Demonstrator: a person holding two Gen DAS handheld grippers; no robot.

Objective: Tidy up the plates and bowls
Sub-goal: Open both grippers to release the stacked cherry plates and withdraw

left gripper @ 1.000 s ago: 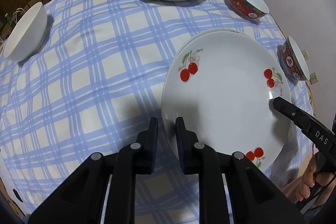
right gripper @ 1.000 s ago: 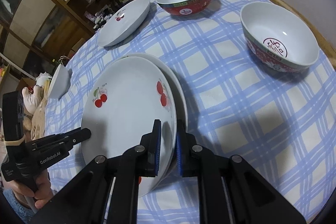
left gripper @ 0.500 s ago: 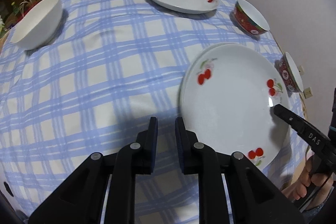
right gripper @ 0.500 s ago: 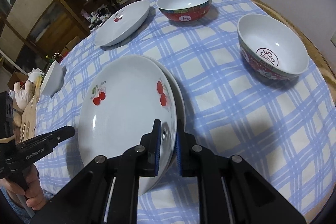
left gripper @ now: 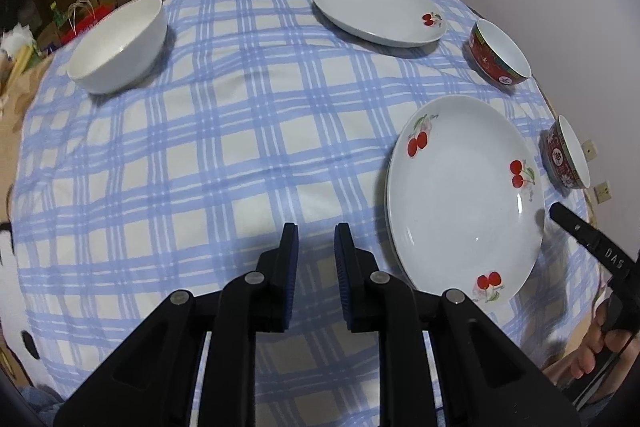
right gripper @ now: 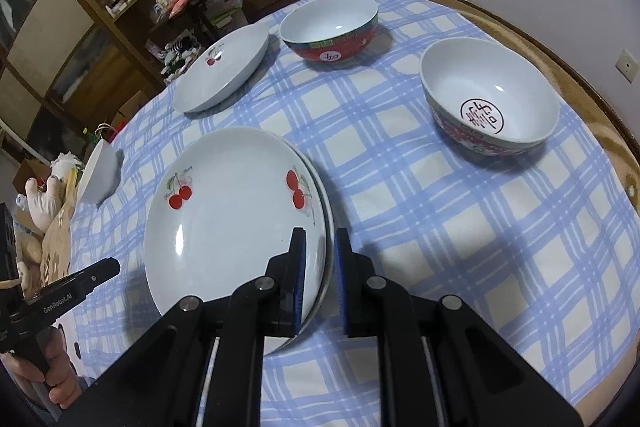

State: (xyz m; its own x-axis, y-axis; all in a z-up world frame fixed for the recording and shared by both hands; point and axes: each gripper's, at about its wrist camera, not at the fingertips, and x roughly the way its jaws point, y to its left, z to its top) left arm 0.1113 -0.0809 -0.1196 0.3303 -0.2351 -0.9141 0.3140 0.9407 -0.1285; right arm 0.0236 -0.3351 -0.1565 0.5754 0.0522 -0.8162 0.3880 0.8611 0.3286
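Two white cherry plates are stacked near the table's front edge, the top plate [right gripper: 232, 211] over the lower plate [right gripper: 329, 227]. My right gripper [right gripper: 320, 255] is shut on the top plate's near rim, one pad over its face and one outside. In the left wrist view the same stack [left gripper: 464, 195] lies to the right of my left gripper [left gripper: 316, 255], which is shut, holds nothing and hangs over bare cloth. A third cherry plate [left gripper: 378, 11] sits at the far side. A plain white bowl [left gripper: 120, 47] stands far left. Two red bowls [right gripper: 332, 27] [right gripper: 488, 99] stand at the right.
A blue checked cloth [left gripper: 200, 167] covers the round table, with open cloth between the white bowl and the stack. Wooden shelves and clutter [right gripper: 120, 7] stand beyond the far edge. A person's hand [left gripper: 592, 351] holds the right gripper's handle.
My left gripper has pulled back and up, to the left of the stacked plates, so more of the table shows. The right gripper stays clamped on the top plate's rim.
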